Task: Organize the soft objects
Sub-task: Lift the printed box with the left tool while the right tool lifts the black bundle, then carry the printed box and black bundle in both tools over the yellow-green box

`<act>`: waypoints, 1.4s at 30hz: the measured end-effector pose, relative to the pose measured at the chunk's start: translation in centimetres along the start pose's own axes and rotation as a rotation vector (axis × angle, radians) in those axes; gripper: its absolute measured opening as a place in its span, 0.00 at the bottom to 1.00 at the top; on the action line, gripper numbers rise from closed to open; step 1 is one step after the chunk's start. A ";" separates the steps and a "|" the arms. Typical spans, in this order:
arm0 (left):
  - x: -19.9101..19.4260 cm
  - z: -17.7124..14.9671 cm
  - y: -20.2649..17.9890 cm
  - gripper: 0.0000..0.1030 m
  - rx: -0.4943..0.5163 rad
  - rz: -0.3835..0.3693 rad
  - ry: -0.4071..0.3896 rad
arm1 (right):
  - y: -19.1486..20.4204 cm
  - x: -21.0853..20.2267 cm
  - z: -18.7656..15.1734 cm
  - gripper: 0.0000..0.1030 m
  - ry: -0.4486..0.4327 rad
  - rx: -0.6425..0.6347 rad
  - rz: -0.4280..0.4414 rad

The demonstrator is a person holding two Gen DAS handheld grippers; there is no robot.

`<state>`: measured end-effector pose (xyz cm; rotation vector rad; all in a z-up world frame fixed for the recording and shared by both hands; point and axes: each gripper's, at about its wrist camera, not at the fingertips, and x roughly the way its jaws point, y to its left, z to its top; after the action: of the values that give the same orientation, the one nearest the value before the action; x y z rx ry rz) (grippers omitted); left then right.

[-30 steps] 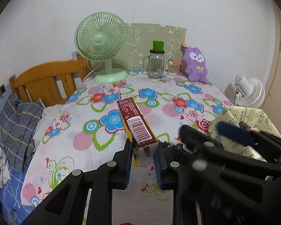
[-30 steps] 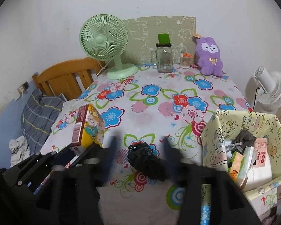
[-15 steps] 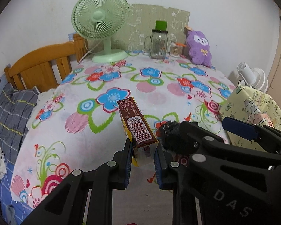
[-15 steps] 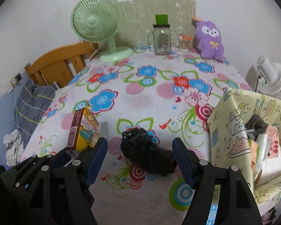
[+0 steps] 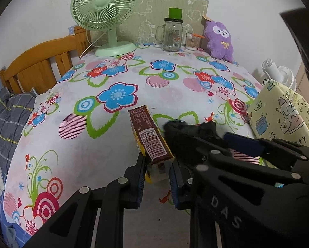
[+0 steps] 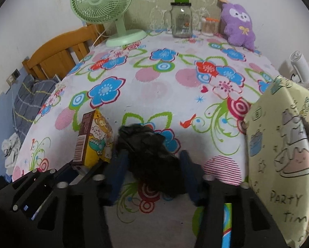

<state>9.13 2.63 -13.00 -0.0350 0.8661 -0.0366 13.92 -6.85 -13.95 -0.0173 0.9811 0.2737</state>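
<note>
Black cloth [image 6: 150, 157] between closing right tool [image 6: 152, 173]

A crumpled cloth [image 6: 152, 161] lies on the table [image 6: 154, 86] between the closing jaws of the right gripper [image 6: 154, 173]. Just left of those jaws, a carton [image 5: 149, 136] stands out ahead from between the left gripper [image 5: 157, 177] jaws. A bin [image 6: 282, 144] sits right of both. Far ahead of the jaws, a fan [image 6: 105, 6] stands left, a jar [image 6: 181, 18] in the middle and a plush toy [image 6: 238, 26] right, against the wall.
</note>
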 end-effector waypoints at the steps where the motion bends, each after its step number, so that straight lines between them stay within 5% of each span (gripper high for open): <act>1: 0.0 0.0 0.0 0.20 0.000 0.003 -0.001 | 0.0 0.1 0.0 0.36 0.001 0.005 -0.002; 7: -0.4 0.7 -0.3 0.19 -0.001 0.006 -0.017 | -0.6 -0.4 0.3 0.24 -0.015 0.036 0.000; 42: -10.0 4.5 -4.7 0.20 0.043 -0.004 -0.243 | -2.5 -12.8 2.3 0.24 -0.294 0.023 -0.021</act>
<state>6.06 -1.56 -2.27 -0.0010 0.6220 -0.0539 9.65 -11.80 -2.37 0.0328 0.6911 0.2378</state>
